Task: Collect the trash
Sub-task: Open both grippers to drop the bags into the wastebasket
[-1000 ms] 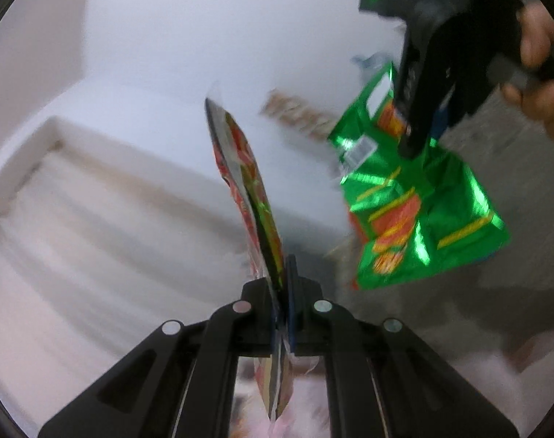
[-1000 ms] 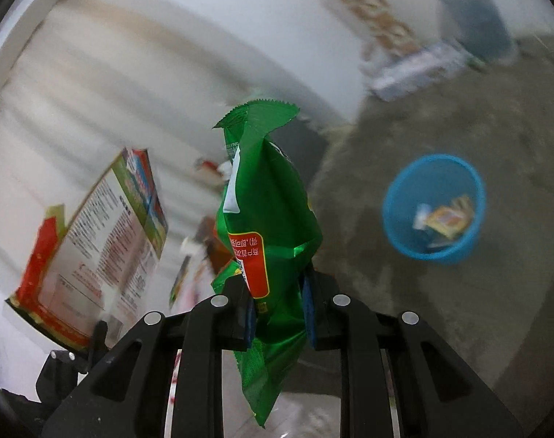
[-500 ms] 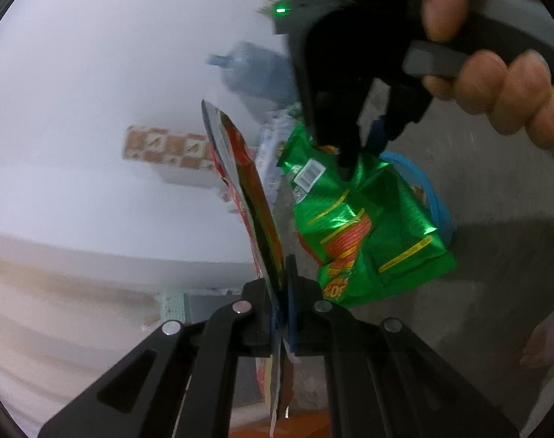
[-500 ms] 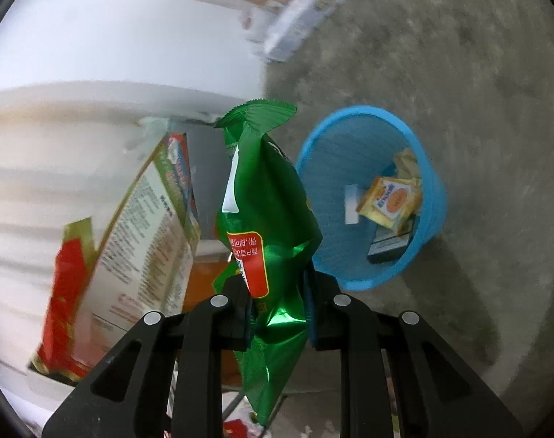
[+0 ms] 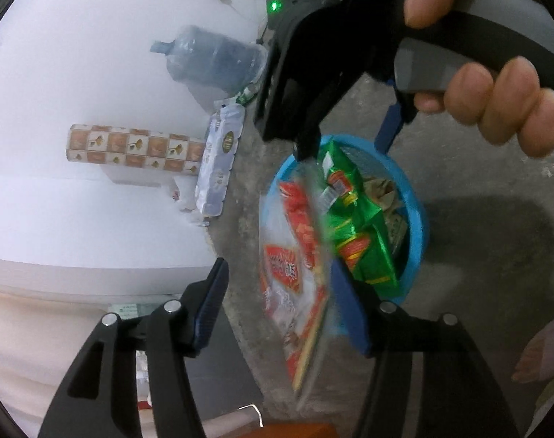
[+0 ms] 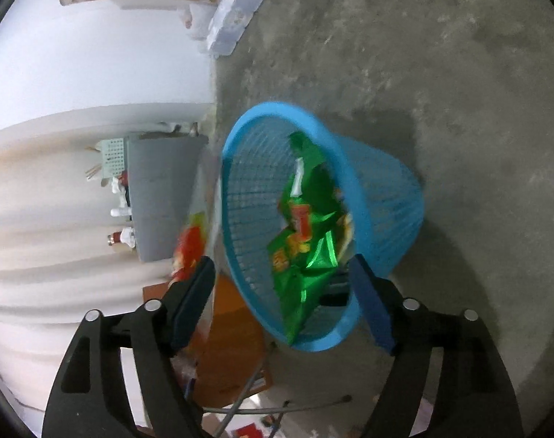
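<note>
Trash hangs loose over the blue basket [image 6: 386, 197] on the concrete floor [image 6: 441, 73] — both tools have just been opening. The left tool [image 5: 280, 303] stands wide, the blurred red bag [image 5: 295, 255] slipping free between its fingers. The right tool [image 6: 284, 299], gripped by a hand [image 5: 495, 84], stands wide, the green bag [image 6: 306, 226] dropping into the basket. Print on both bags is unreadable.
</note>
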The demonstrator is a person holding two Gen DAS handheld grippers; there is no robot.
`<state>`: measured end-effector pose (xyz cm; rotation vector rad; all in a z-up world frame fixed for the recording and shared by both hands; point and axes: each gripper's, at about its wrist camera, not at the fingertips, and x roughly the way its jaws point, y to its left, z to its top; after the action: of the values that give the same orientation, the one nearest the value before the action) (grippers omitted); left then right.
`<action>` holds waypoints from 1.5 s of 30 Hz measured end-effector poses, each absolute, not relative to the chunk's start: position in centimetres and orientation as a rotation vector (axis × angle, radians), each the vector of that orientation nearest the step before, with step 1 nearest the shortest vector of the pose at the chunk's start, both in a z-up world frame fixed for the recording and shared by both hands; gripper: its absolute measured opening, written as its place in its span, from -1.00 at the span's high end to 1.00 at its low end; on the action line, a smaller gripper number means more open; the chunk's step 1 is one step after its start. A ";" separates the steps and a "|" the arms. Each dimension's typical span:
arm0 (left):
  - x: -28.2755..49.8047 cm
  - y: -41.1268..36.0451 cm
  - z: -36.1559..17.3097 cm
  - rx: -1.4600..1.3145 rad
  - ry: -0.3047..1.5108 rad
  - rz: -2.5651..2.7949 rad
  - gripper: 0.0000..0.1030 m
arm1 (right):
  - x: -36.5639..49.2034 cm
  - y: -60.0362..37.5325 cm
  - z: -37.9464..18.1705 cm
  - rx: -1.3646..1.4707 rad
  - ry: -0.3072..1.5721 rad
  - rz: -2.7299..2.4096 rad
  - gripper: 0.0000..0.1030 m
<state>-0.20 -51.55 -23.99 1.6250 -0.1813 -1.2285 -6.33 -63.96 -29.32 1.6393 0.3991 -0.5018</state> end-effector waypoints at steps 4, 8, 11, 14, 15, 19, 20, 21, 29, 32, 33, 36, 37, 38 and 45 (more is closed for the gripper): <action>0.0 -52.7 -22.2 1.590 -0.124 -1.248 -0.15 | -9.1 -63.8 -28.0 1.613 0.347 -0.567 -0.45; 2.0 -52.2 -16.8 1.511 -0.025 -1.251 -0.21 | -10.9 -64.0 -25.2 1.512 0.298 -0.631 -0.46; 5.6 -51.2 -11.1 1.405 0.136 -1.222 -0.28 | -10.0 -63.8 -21.9 1.381 0.335 -0.646 -0.44; 10.4 -48.7 -4.9 1.259 0.318 -1.163 -0.42 | -6.1 -63.4 -19.1 1.225 0.422 -0.613 -0.30; 11.1 -47.2 -3.6 1.222 0.352 -1.150 -0.52 | -4.2 -63.0 -18.2 1.157 0.472 -0.597 -0.27; 15.7 -39.5 3.5 0.979 0.489 -1.065 -0.69 | 4.5 -61.3 -18.4 0.928 0.682 -0.547 0.06; 16.6 -37.3 4.6 0.917 0.523 -1.044 -0.71 | 6.7 -60.9 -19.1 0.882 0.739 -0.540 0.17; 17.2 -35.5 5.4 0.869 0.548 -1.029 -0.71 | 9.0 -60.3 -20.1 0.828 0.803 -0.538 0.20; 21.2 -21.7 7.6 0.649 0.668 -0.795 -0.72 | 15.0 -58.9 -30.9 0.559 1.222 -0.659 0.54; 22.0 -18.4 7.6 0.625 0.692 -0.721 -0.72 | 12.2 -61.2 -34.0 0.640 1.279 -0.743 0.63; 22.3 -17.8 7.5 0.622 0.692 -0.709 -0.72 | 11.7 -61.7 -34.6 0.651 1.285 -0.755 0.65; 22.9 -16.2 7.8 0.602 0.692 -0.669 -0.72 | 10.7 -62.9 -35.9 0.677 1.312 -0.772 0.66; 23.1 -16.0 7.8 0.597 0.695 -0.666 -0.72 | 10.7 -63.2 -36.4 0.684 1.322 -0.779 0.66; 23.2 -15.5 7.8 0.589 0.698 -0.660 -0.72 | 10.7 -63.5 -36.8 0.686 1.338 -0.787 0.66; 23.0 -13.8 8.2 0.563 0.706 -0.633 -0.72 | 10.9 -65.8 -39.4 0.731 1.516 -0.792 0.66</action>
<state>23.05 -13.77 8.15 0.5628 0.7058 -0.6335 10.89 -65.77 -39.37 0.7312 1.5158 -0.7924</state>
